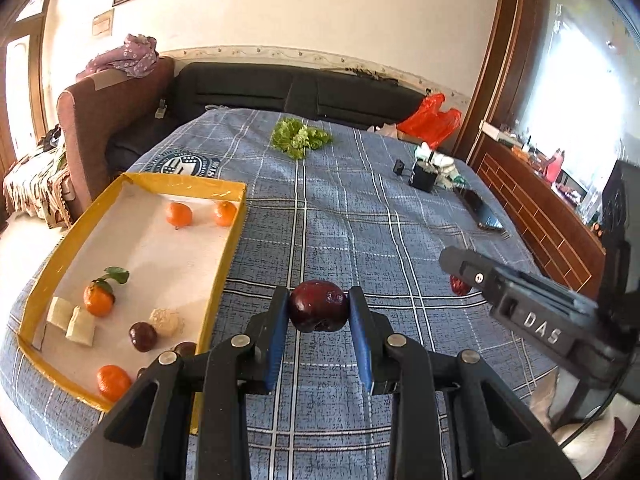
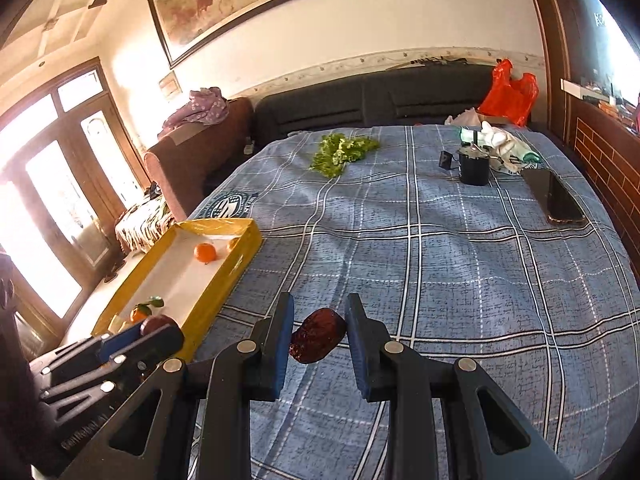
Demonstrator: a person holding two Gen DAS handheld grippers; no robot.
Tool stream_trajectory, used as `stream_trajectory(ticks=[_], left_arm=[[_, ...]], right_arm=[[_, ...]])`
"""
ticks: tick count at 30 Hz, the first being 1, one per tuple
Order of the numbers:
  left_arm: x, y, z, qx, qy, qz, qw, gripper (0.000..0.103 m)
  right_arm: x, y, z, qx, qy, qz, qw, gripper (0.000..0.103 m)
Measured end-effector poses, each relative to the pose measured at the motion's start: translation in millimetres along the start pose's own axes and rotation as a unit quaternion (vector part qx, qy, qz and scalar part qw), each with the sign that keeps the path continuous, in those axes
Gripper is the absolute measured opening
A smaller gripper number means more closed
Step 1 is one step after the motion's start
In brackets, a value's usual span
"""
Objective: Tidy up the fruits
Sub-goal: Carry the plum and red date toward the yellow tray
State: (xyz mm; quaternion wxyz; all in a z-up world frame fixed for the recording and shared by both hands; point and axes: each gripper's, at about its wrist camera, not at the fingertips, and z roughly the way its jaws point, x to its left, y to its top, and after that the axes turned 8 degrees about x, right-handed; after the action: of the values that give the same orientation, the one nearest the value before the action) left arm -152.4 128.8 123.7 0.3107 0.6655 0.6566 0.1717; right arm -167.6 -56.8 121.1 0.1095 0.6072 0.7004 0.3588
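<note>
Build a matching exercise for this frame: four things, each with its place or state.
1. dark plum
2. red date
3. leafy greens
4. leafed tangerine

A. inside the yellow tray
B. between the right gripper's fingers
C. far across the blue plaid cloth
D. pinched by the left gripper

Pairs: 1-D, 2-B, 3-C, 4-A

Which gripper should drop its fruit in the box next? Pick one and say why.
Left. The left gripper is shut on a plum right beside the box. The right gripper brackets a date farther from it.
</note>
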Motion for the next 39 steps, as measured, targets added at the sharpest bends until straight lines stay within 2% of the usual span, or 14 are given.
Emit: stream_trajectory(ticks=[8,15,27,34,39], left_arm=[[16.6,-7.8,-30.5,-0.026,-0.011,-0.015,0.9995,0.029],[36.1,-12.5,-48.6,-0.043,-0.003,-0.031,0.9986,0.029],[88.0,-24.8,-61.4,-0.056,0.031,-0.076,0.995,0.029],[137.6,-29.7,-63.0,-0.06,0.071,-0.121,0.9883,0.029],[170.9,-35.5,-55.4,-0.048,0.088,-0.153,0.9831,0.029]], right_arm=[[23.0,-11.9,-20.5,-0.026,-0.002,-0.026,0.999,0.029],[48.4,-21.3,-38.8,-0.049,-0.001,-0.061,0.997,0.029],[81.0,-28.7,-37.2,-0.039,0.021,-0.093,0.995,0.029],[102.8,-24.3,-23.7,-0.025,0.035,-0.109,0.993,0.029],[121.1,-20.3,-0.1,0.002,0.055,-0.119,0.991,0.03]])
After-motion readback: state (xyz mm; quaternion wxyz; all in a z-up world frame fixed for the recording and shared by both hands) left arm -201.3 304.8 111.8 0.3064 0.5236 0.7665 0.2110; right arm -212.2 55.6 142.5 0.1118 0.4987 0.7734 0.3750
